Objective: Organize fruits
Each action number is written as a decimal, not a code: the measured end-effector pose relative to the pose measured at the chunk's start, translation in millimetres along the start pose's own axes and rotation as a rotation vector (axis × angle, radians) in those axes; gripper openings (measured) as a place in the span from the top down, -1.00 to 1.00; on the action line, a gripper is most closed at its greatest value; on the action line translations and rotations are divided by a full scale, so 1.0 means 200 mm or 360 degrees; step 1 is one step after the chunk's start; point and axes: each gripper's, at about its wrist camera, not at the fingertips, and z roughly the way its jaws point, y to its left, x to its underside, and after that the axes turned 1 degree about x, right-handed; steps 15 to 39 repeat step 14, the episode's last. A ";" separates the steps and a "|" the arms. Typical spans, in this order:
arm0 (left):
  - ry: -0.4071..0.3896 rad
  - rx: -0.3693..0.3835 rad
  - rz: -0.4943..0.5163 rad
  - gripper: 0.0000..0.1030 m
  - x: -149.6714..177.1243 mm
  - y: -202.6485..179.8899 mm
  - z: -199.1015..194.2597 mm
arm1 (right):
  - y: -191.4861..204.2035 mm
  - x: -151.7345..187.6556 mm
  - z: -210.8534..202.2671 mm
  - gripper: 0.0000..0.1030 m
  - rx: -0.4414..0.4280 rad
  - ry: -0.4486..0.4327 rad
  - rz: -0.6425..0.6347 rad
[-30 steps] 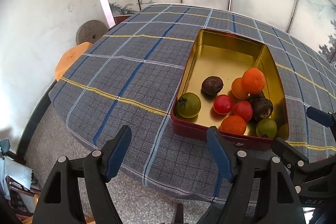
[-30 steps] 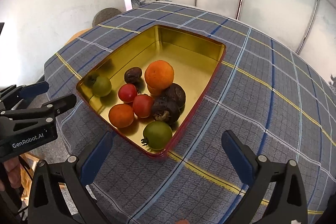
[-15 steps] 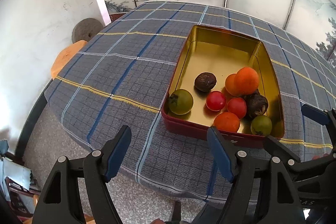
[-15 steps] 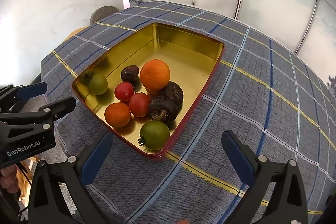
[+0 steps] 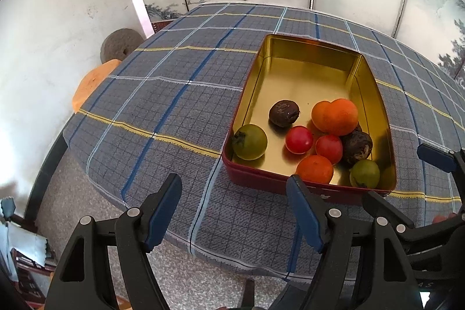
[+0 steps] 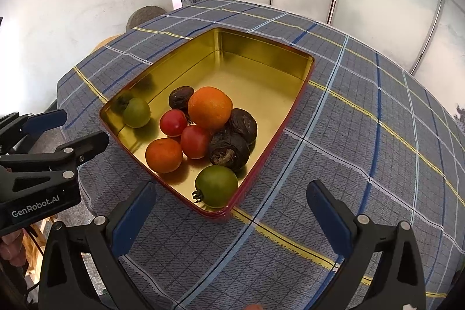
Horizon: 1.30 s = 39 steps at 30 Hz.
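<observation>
1. Jaws of the left gripper [image 5: 234, 207] stand apart with nothing between them, hanging over the near edge of the checked tablecloth [image 5: 162, 95]; its right-hand pad sits just in front of the tray's near wall.
2. Jaws of the right gripper [image 6: 231, 218] are likewise spread wide and empty, poised above the tray's near corner.
3. Directly ahead of the right gripper, just past that corner, lies a green fruit [image 6: 216, 186], the nearest piece to either claw.
4. Beyond it the rest cluster at the near end of the gold tray [image 6: 261, 57]: two dark wrinkled fruits [image 6: 232, 147] touching each other, two red tomatoes [image 6: 196, 141], a small orange fruit [image 6: 163, 155], and a large orange [image 6: 209, 107] resting on top of the pile.
5. A second green fruit [image 5: 250, 141] sits alone in the tray's near left corner, ahead and slightly right of the left gripper.
6. The tray's long axis runs away from both claws, and its far half is bare.
7. My reading: the right hand is better placed for the cluster and the near green fruit, the left for the lone green one; either reach goes forward and down over the near wall.
</observation>
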 end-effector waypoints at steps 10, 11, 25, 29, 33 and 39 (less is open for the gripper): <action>-0.0004 0.0013 0.0013 -0.46 0.00 -0.01 0.00 | 0.00 0.01 0.00 -0.99 -0.0009 0.0007 0.0000; -0.0007 0.0013 0.0014 -0.46 0.00 -0.01 0.00 | 0.00 0.01 0.01 -0.99 -0.0008 0.0006 0.0001; -0.0006 0.0019 0.0020 -0.46 0.00 -0.01 0.00 | 0.00 0.01 0.00 -0.99 -0.0005 0.0001 0.0001; -0.0006 0.0019 0.0020 -0.46 0.00 -0.01 0.00 | 0.00 0.01 0.00 -0.99 -0.0005 0.0001 0.0001; -0.0006 0.0019 0.0020 -0.46 0.00 -0.01 0.00 | 0.00 0.01 0.00 -0.99 -0.0005 0.0001 0.0001; -0.0006 0.0019 0.0020 -0.46 0.00 -0.01 0.00 | 0.00 0.01 0.00 -0.99 -0.0005 0.0001 0.0001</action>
